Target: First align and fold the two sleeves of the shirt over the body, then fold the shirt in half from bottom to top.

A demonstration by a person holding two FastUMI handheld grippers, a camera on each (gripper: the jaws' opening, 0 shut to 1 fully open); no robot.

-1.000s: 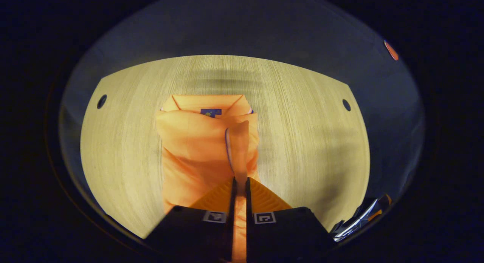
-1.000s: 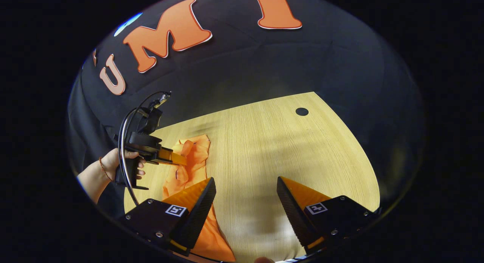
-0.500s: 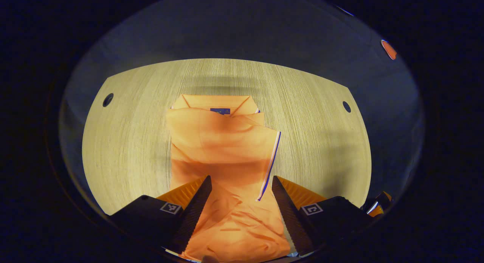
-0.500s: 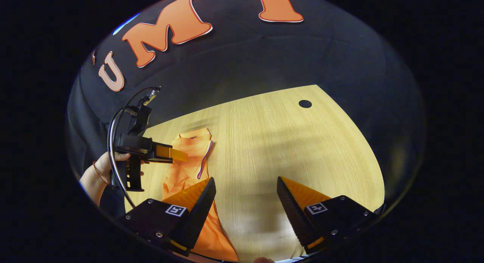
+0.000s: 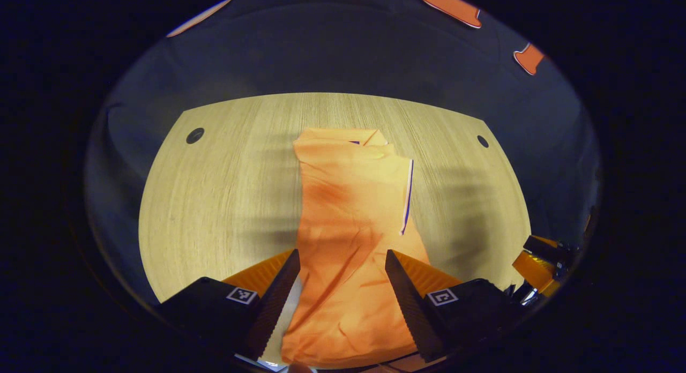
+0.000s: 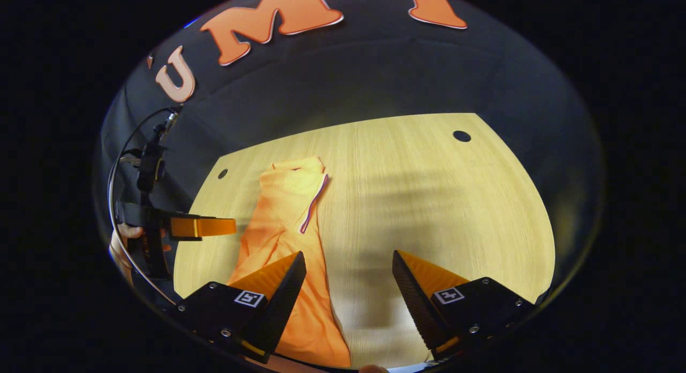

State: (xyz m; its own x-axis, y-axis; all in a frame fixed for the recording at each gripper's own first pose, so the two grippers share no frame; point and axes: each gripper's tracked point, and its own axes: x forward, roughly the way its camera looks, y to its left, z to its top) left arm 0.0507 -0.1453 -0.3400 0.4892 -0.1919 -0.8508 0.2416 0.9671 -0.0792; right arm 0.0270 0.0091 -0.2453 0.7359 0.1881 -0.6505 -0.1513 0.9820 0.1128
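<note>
Now rumpled orange shirt point(image 5: 348, 223), woodgrain table point(image 5: 214, 191).

One orange shirt point(image 5: 348, 228) lies on one wooden worktop point(image 5: 225, 180). The worktop has two round holes near its far corners in the left gripper view, one on the left point(image 5: 195, 135) and one on the right point(image 5: 483, 141). Two tools are in view: the left tool point(image 5: 340, 263) and the right tool point(image 6: 348, 266), each with two fingers standing apart. One hand point(image 6: 124, 235) shows in the right gripper view. The shirt shows one striped sleeve edge point(image 5: 407, 196) and one collar point(image 5: 343, 134).
</note>
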